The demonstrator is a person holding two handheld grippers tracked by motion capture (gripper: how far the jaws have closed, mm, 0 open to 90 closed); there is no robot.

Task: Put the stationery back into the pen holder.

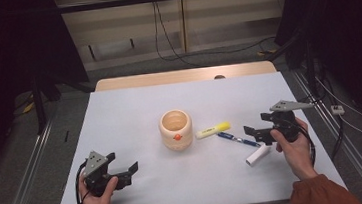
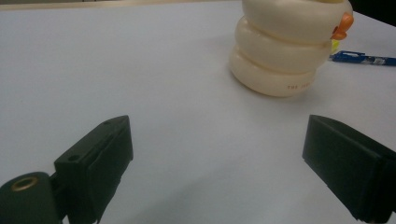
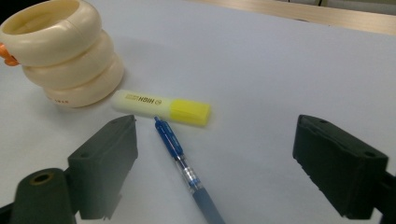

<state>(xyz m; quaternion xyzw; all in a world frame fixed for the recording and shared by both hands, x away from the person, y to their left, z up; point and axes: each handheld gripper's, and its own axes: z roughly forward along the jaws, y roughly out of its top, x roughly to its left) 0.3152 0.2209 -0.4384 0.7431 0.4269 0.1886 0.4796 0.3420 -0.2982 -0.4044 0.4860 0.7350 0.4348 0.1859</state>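
A cream ringed pen holder (image 1: 175, 128) with an orange knob stands at the table's middle. To its right lie a yellow highlighter (image 1: 213, 129), a blue pen (image 1: 238, 139) and a white cylinder (image 1: 257, 156). My right gripper (image 1: 252, 133) hovers just right of the pen and points left. In the right gripper view its jaws (image 3: 215, 154) stand wide open. The blue pen (image 3: 180, 156) runs up between them untouched, with the highlighter (image 3: 161, 106) and holder (image 3: 60, 51) beyond. My left gripper (image 1: 122, 163) rests at the front left, open and empty (image 2: 215, 154), facing the holder (image 2: 285, 51).
The white table top (image 1: 129, 112) ends in a wooden strip (image 1: 181, 76) at the far edge. Dark stands and cables flank both sides on the floor. The tip of the blue pen (image 2: 362, 58) peeks out past the holder in the left gripper view.
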